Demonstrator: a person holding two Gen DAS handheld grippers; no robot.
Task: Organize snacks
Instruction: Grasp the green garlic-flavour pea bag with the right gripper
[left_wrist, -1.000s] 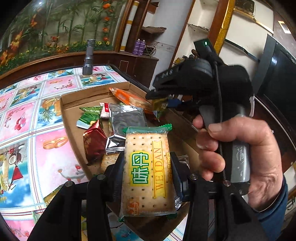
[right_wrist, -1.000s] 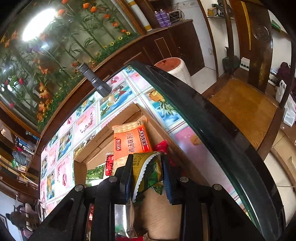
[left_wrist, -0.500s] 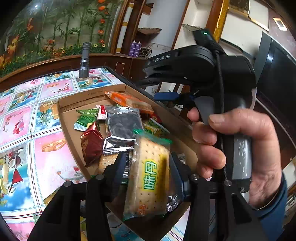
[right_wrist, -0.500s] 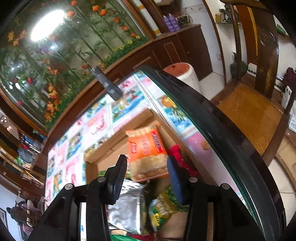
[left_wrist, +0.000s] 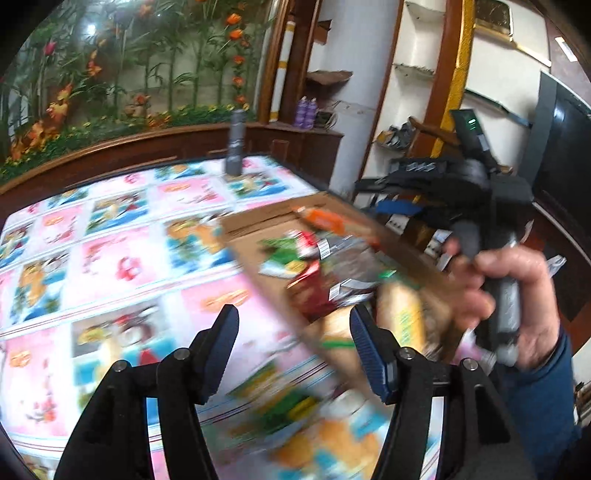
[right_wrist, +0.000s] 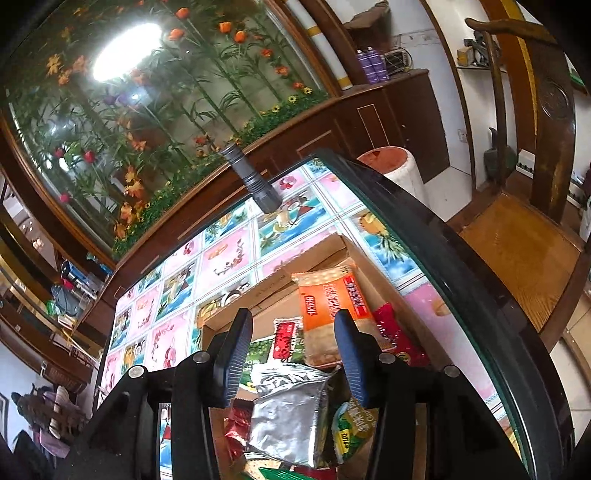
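A shallow cardboard box (left_wrist: 255, 232) on the table holds several snack packets. The cracker packet (left_wrist: 404, 317) with green lettering lies in it, blurred, just right of my left gripper (left_wrist: 293, 332), which is open and empty over the tablecloth. My right gripper (right_wrist: 291, 343) is open and empty above the box (right_wrist: 273, 280). Below it lie an orange packet (right_wrist: 328, 299), a silver packet (right_wrist: 288, 417), a green packet (right_wrist: 351, 432) and a red one (right_wrist: 395, 336). The right gripper also shows in the left wrist view (left_wrist: 369, 195).
A grey flashlight (left_wrist: 235, 144) stands upright at the far side of the table, also in the right wrist view (right_wrist: 255, 181). The table's dark glass edge (right_wrist: 436, 243) runs on the right, with a wooden chair (right_wrist: 517, 251) beyond it. More blurred packets (left_wrist: 295, 402) lie near the left gripper.
My left gripper opened, dropped the cracker packet into the box and swung left over the tablecloth. My right gripper let go of the green packet earlier and stays open above the box.
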